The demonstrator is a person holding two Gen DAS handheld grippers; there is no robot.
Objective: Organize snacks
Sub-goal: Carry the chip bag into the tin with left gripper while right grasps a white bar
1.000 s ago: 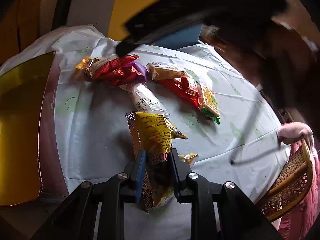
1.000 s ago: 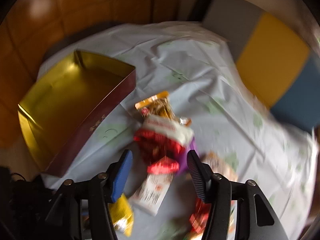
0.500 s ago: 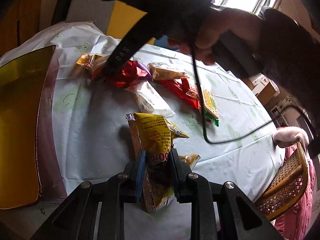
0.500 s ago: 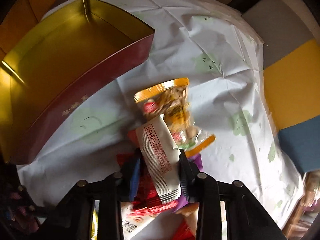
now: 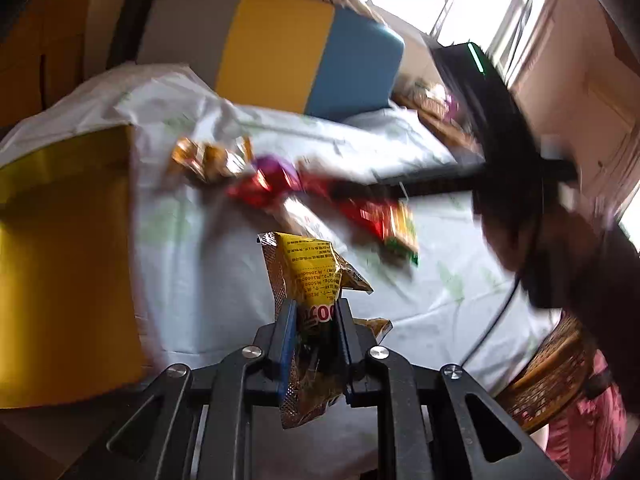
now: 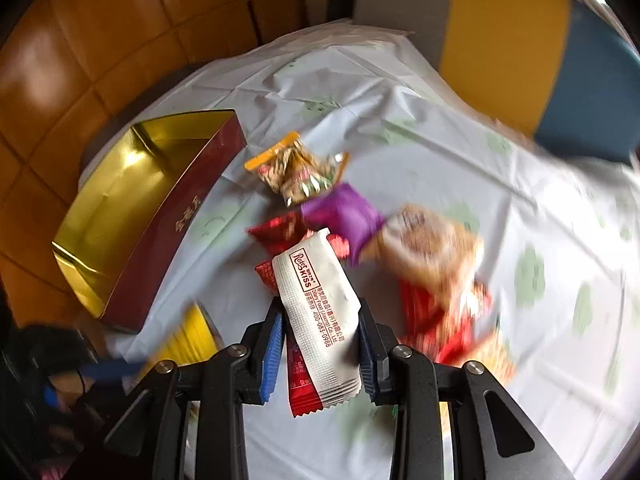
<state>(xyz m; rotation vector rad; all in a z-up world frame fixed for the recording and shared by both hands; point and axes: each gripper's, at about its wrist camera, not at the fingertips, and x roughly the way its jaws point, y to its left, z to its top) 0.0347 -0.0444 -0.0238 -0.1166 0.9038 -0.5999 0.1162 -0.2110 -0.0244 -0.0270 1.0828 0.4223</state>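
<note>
My left gripper (image 5: 314, 310) is shut on a yellow snack packet (image 5: 310, 270) and holds it above the table, right of the gold-lined box (image 5: 60, 248). My right gripper (image 6: 320, 318) is shut on a white snack packet (image 6: 320, 292) with a red packet (image 6: 298, 364) pressed behind it, lifted over the snack pile. The box (image 6: 120, 200), dark red outside, lies to the left in the right wrist view. Loose snacks remain on the table: an orange-edged packet (image 6: 296, 164), a purple one (image 6: 344, 216), a tan one (image 6: 432, 252).
A white tablecloth (image 6: 440, 152) covers the round table. A grey, yellow and blue chair back (image 5: 280, 48) stands behind it. A wicker chair (image 5: 552, 372) is at the right. The hand holding the right gripper (image 5: 520, 184) crosses the left wrist view.
My right gripper closed on the white and red packets and lifted them off the pile. My left gripper rose and tilted up with the yellow packet still held.
</note>
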